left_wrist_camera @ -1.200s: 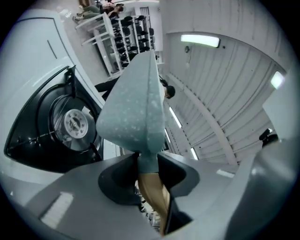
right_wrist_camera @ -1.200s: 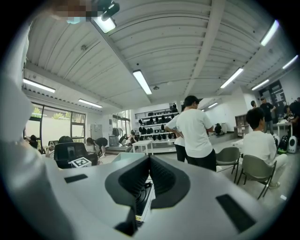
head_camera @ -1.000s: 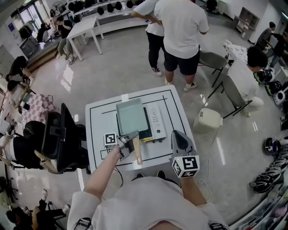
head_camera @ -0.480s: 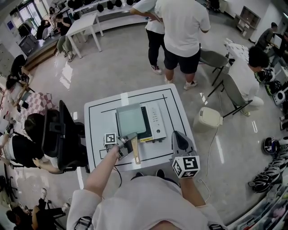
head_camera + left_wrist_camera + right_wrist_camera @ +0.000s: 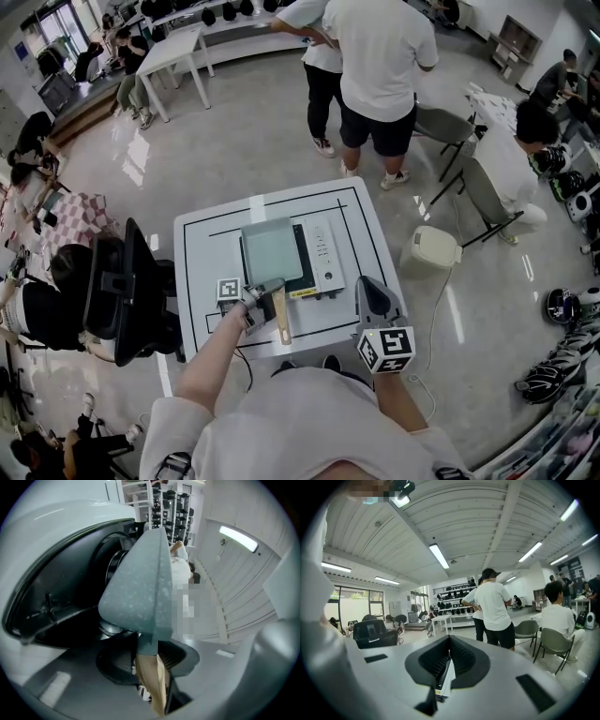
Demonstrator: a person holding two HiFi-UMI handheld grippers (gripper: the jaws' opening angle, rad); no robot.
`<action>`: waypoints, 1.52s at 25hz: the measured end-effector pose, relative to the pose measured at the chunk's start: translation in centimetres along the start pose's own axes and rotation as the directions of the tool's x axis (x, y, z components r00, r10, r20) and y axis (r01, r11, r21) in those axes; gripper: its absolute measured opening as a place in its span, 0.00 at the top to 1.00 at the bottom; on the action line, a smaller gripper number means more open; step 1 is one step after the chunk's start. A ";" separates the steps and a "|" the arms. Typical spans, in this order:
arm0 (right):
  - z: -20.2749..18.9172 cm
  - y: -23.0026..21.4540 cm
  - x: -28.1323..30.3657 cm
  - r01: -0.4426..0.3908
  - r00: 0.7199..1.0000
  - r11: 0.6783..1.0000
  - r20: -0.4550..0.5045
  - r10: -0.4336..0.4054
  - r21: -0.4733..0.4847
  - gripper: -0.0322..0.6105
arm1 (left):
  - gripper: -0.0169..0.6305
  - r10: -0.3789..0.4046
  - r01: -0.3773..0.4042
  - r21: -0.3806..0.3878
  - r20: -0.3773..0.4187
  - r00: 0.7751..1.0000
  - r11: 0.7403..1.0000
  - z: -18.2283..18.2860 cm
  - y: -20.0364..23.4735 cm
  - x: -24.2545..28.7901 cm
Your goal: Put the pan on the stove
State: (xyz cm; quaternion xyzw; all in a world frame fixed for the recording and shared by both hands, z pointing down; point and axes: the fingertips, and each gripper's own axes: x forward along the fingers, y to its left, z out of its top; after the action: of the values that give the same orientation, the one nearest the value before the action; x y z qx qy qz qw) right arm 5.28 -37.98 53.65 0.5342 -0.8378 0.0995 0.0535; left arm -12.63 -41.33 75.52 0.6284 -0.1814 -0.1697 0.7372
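A square grey-green pan (image 5: 272,251) with a wooden handle (image 5: 280,319) lies over the dark top of the white portable stove (image 5: 323,253) on the table. My left gripper (image 5: 267,305) is shut on the handle near the pan's body. In the left gripper view the pan (image 5: 140,583) is seen edge-on close above the black burner (image 5: 70,588), with the handle (image 5: 152,681) between the jaws. I cannot tell whether the pan rests on the burner. My right gripper (image 5: 368,286) hovers at the table's front right, shut and empty (image 5: 449,654).
The stove stands on a white table (image 5: 202,272) marked with black lines. A black chair (image 5: 122,291) is at its left and a white bin (image 5: 433,251) at its right. Two people stand behind the table (image 5: 375,75); another sits at the right (image 5: 511,159).
The pan and my left gripper stay almost in place over the stove. The right gripper has not moved.
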 end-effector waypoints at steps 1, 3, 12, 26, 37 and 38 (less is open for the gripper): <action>0.0 0.1 -0.1 -0.002 1.000 1.000 -0.001 0.002 0.001 0.94 | 0.78 -0.015 0.015 -0.015 0.007 1.000 1.000 0.0 -0.2 0.0; 0.0 0.3 -0.2 -0.007 1.000 1.000 0.000 0.007 -0.001 0.94 | 0.74 -0.025 0.026 -0.013 0.026 0.999 1.000 0.3 -0.1 -0.1; 0.2 0.3 -1.2 -0.008 1.000 1.000 0.003 0.008 -0.006 0.94 | 0.66 0.031 -0.041 0.136 0.077 0.997 0.990 -0.5 -1.1 -3.9; 1.0 3.1 -1.7 -0.094 0.995 0.995 0.033 0.094 -0.025 0.94 | 0.93 0.079 -0.573 0.631 0.634 0.770 0.522 -2.4 -10.4 -16.0; 3.2 5.4 -3.4 -0.142 0.986 0.989 0.086 0.146 -0.051 0.94 | 0.96 -0.123 -0.771 0.637 0.767 0.630 0.018 -7.6 -22.4 -15.5; 3.4 5.5 -3.5 -0.143 0.985 0.988 0.094 0.147 -0.054 0.94 | 0.96 -0.152 -0.769 0.639 0.760 0.631 0.004 -8.2 -23.0 -15.3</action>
State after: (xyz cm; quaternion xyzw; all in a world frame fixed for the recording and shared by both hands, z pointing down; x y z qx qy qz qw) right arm 1.80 -33.40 49.08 0.4746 -0.8782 0.0569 0.0176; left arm -22.62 -30.45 50.75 0.7694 -0.6382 -0.0200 0.0191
